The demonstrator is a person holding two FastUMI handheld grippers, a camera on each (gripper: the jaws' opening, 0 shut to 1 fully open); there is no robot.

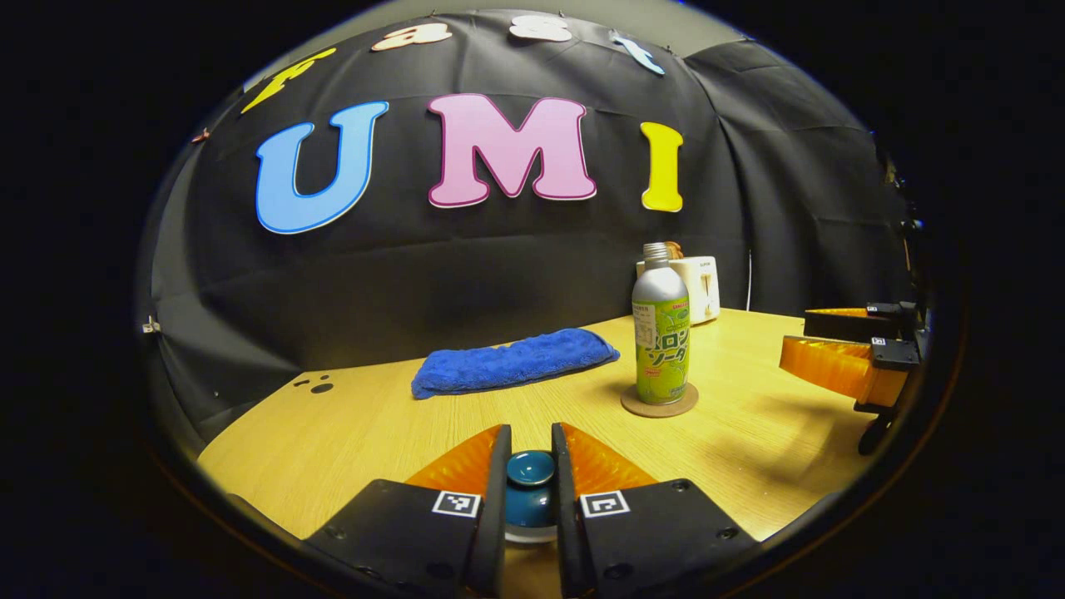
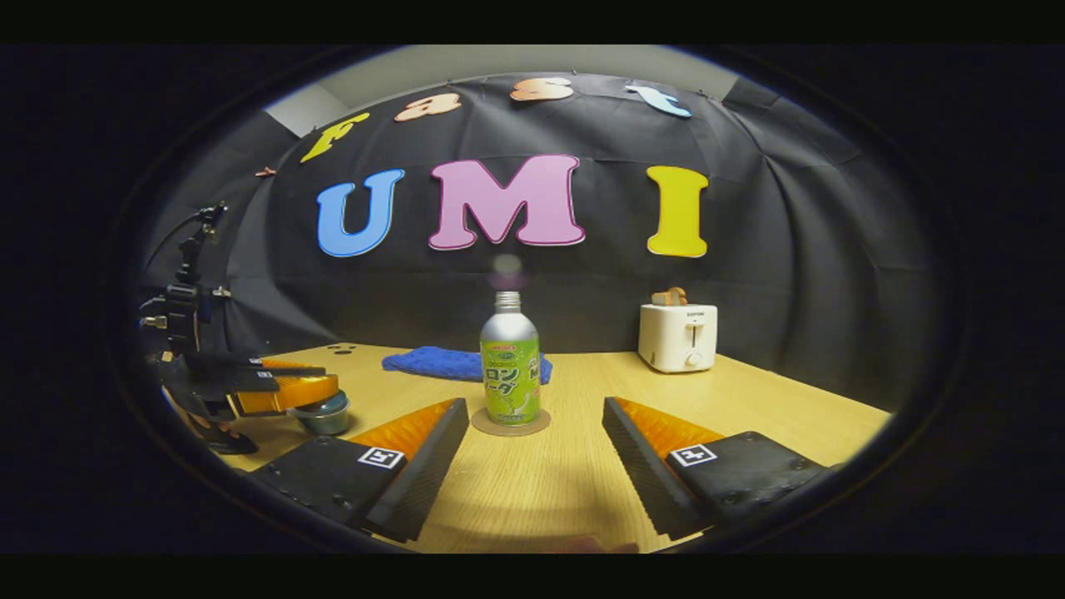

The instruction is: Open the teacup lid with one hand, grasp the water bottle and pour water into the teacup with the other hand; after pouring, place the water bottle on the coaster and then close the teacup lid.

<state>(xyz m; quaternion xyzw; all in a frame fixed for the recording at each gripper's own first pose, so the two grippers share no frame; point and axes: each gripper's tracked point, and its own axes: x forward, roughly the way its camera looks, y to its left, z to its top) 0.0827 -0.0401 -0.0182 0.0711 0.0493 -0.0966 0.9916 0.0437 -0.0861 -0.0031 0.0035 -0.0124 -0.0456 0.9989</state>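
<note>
In the left gripper view my left gripper point(image 1: 530, 433) is shut on the round knob of the teal teacup lid point(image 1: 530, 467), which sits on the teacup point(image 1: 529, 509) low between the fingers. The silver and green water bottle point(image 1: 661, 333) stands upright on a round cork coaster point(image 1: 660, 403) to the right. In the right gripper view my right gripper point(image 2: 533, 416) is open wide, just short of the bottle point(image 2: 509, 366) on its coaster point(image 2: 510, 423), touching nothing. The left gripper point(image 2: 327, 379) shows over the teacup point(image 2: 322, 413) at the left.
A folded blue towel point(image 1: 514, 361) lies near the back of the wooden table point(image 1: 774, 433). A white toaster point(image 2: 678, 335) stands at the back right. The right gripper point(image 1: 797, 334) hovers right of the bottle in the left gripper view.
</note>
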